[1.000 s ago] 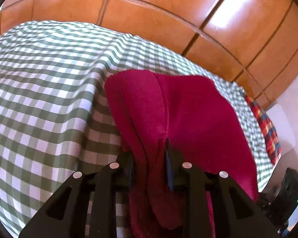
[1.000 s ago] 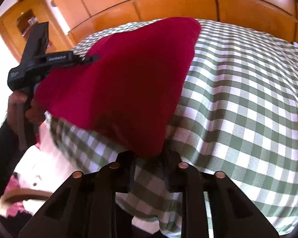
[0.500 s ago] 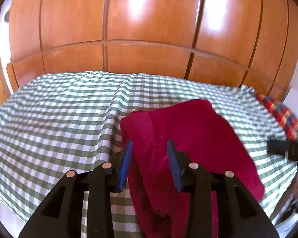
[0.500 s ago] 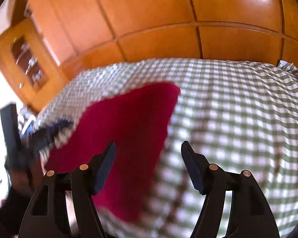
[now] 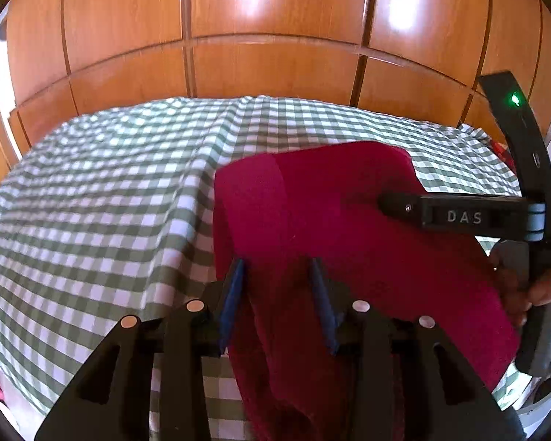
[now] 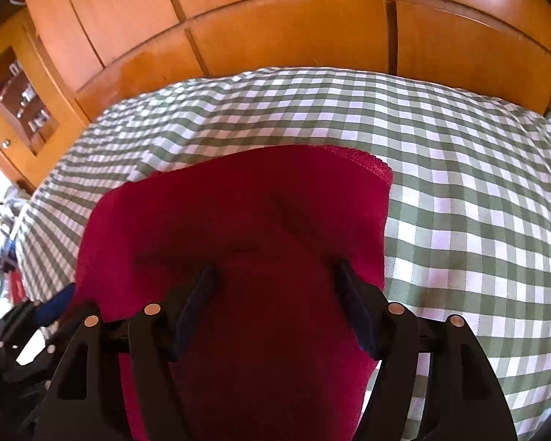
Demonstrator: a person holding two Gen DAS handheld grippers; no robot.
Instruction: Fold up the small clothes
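Count: one crimson fleece cloth point(image 5: 349, 228), one green-and-white checked bedcover point(image 5: 110, 202), two black two-finger grippers point(image 5: 275, 268) point(image 6: 273, 272).

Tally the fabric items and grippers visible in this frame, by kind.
Red cloth: 1
Green checked bedcover: 1
Red plaid fabric at the bed's far edge: 1
Grippers: 2, left gripper and right gripper
Total: 5

Place: home, looked like a bedroom
Backdrop: glossy wooden wardrobe point(image 5: 275, 36) doors
Surface: checked green-white cloth point(image 5: 92, 202)
Corner: cabinet point(image 6: 18, 92) niche, small items inside
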